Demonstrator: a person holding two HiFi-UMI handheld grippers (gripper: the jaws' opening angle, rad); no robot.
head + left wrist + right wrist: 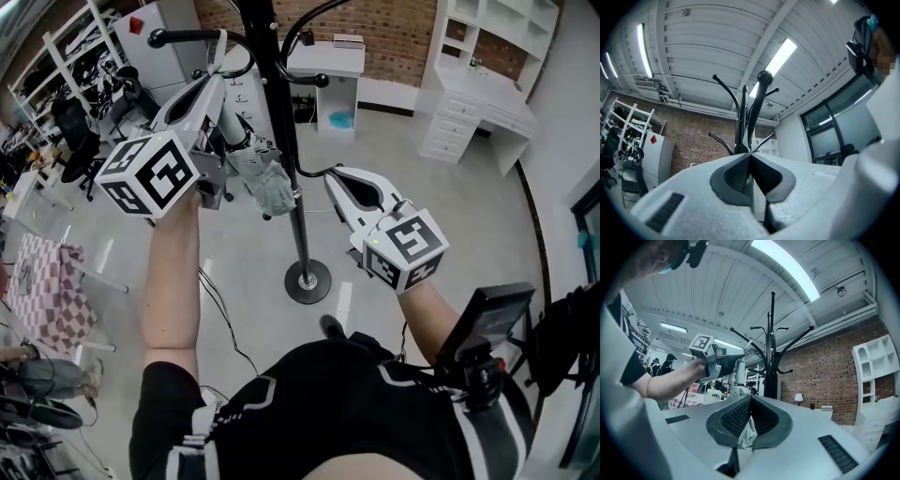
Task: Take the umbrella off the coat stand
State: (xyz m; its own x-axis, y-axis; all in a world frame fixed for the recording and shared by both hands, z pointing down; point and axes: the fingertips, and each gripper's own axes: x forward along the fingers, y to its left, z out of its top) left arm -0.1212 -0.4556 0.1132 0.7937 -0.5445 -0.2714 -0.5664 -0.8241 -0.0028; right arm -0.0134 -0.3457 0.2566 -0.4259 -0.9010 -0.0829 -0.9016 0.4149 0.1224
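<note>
– Fingers of my left gripper, how do they stand?

– Your left gripper (750, 152) has its two dark ribbed pads (733, 174) pressed together. A thin pale strap (746, 140) is pinched at their tips. It is flat like a ribbon and goes up just beside a slim black arm of the coat stand (739, 126). That arm ends in a round knob (764, 76).

– And my right one?

– Your right gripper (750, 397) is closed too. Between its ribbed pads sits a wrinkled fold of the umbrella (746, 434), soft cloth of pale grey colour.

– Where is the umbrella exactly?

– From your head view it is folded, a crumpled grey bundle just beside the straight black pole of the coat stand and between your two grippers, well above the floor (234, 262). Its smooth pale handle (230, 122) points up toward your left gripper. The stand looks like matte black metal, with curved arms and ball ends. Its round flat base (307, 281) rests on the glossy grey floor. Whether the strap hangs over an arm, I cannot tell.
</note>
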